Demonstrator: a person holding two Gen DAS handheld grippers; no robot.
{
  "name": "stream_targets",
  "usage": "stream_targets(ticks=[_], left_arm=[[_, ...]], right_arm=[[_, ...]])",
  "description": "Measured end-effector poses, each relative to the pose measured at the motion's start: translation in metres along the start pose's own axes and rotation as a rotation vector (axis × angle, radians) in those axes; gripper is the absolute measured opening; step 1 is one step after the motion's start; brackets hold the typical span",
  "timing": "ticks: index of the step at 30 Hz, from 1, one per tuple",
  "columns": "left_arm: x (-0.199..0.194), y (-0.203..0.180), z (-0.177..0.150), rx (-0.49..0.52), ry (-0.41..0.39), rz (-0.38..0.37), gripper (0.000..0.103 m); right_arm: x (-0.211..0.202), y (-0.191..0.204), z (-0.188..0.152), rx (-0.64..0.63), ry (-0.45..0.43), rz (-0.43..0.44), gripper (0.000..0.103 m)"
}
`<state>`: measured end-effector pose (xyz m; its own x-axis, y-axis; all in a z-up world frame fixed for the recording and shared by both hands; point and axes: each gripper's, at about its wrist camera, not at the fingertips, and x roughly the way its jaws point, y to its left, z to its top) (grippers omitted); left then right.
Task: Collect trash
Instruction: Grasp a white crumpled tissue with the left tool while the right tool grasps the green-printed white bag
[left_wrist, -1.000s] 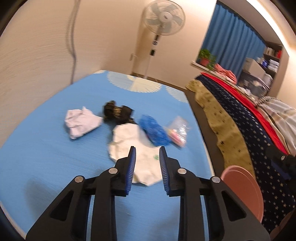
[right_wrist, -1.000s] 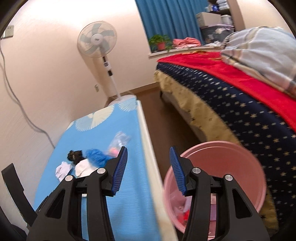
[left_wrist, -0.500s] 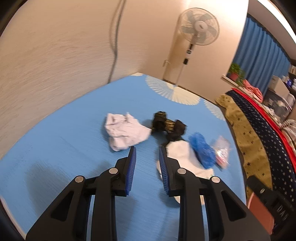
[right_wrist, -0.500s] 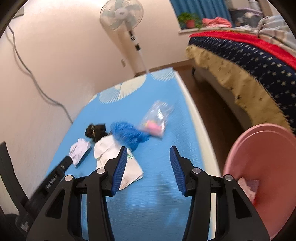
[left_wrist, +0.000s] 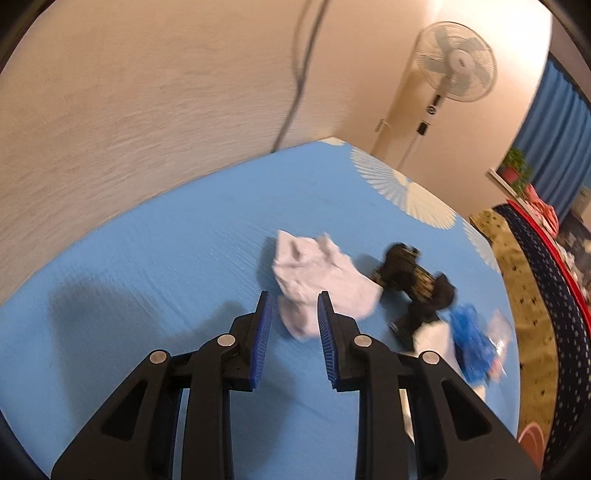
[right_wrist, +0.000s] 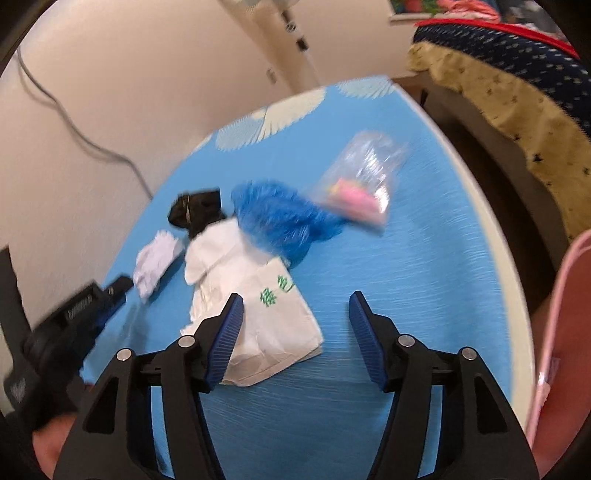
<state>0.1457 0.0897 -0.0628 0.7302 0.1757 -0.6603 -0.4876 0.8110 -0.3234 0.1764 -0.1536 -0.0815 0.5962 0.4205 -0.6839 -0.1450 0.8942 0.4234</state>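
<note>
Several pieces of trash lie on a blue table (left_wrist: 155, 258): a crumpled white tissue (left_wrist: 317, 277), a black wrapper (left_wrist: 413, 277), a blue crumpled bag (right_wrist: 280, 218), a white paper bag with green print (right_wrist: 255, 295) and a clear plastic bag with pink contents (right_wrist: 362, 181). My left gripper (left_wrist: 293, 314) is open and empty, its tips at the near edge of the tissue, which also shows in the right wrist view (right_wrist: 155, 262). My right gripper (right_wrist: 295, 314) is open and empty, just above the near end of the white paper bag.
A pink bin (right_wrist: 561, 350) stands off the table's right edge. A bed with a star-patterned cover (right_wrist: 517, 62) lies to the right across a strip of floor. A standing fan (left_wrist: 454, 62) and a wall cable (left_wrist: 299, 74) are behind the table.
The left gripper has swung left from the white paper bag to the crumpled tissue. The right gripper has swung from the pink bin over the table toward the white paper bag. Both stay open.
</note>
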Motion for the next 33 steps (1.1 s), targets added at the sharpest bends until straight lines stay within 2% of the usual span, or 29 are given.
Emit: stream_targets(ticks=[3, 5, 7, 11, 13, 16, 19, 20, 21, 24, 33], left_arm=[[0.013, 0.009, 0.006, -0.044, 0.035, 0.006, 0.036], [0.018, 0.01, 0.009, -0.053, 0.045, 0.003, 0.037], [0.023, 0.006, 0.01, -0.045, 0.056, -0.007, 0.038], [0.03, 0.001, 0.01, -0.035, 0.083, -0.031, 0.039], [0.031, -0.001, 0.011, -0.034, 0.086, -0.034, 0.039], [0.03, 0.0, 0.009, -0.034, 0.092, -0.05, 0.038], [0.03, 0.0, 0.009, -0.035, 0.1, -0.069, 0.038], [0.03, -0.001, 0.008, -0.032, 0.104, -0.076, 0.037], [0.031, -0.001, 0.008, -0.033, 0.107, -0.084, 0.03], [0.029, -0.005, 0.007, -0.034, 0.112, -0.111, 0.018], [0.0, -0.013, 0.013, 0.004, 0.048, -0.141, 0.012]], right_arm=[[0.003, 0.003, 0.003, -0.014, 0.005, 0.002, 0.062], [0.004, 0.005, 0.003, -0.02, 0.002, -0.005, 0.058], [0.006, 0.008, 0.002, -0.037, 0.01, 0.006, 0.048], [0.008, 0.014, 0.0, -0.073, 0.024, 0.015, 0.036], [0.008, 0.015, -0.002, -0.084, 0.031, 0.017, 0.022], [0.007, 0.019, -0.004, -0.103, 0.03, 0.022, 0.015], [0.004, 0.023, -0.006, -0.125, 0.022, 0.027, 0.011], [0.003, 0.024, -0.007, -0.129, 0.019, 0.027, 0.011], [0.001, 0.025, -0.008, -0.134, 0.016, 0.028, 0.01], [-0.003, 0.026, -0.009, -0.142, 0.009, 0.026, 0.009], [-0.031, 0.04, -0.007, -0.162, -0.049, 0.043, 0.003]])
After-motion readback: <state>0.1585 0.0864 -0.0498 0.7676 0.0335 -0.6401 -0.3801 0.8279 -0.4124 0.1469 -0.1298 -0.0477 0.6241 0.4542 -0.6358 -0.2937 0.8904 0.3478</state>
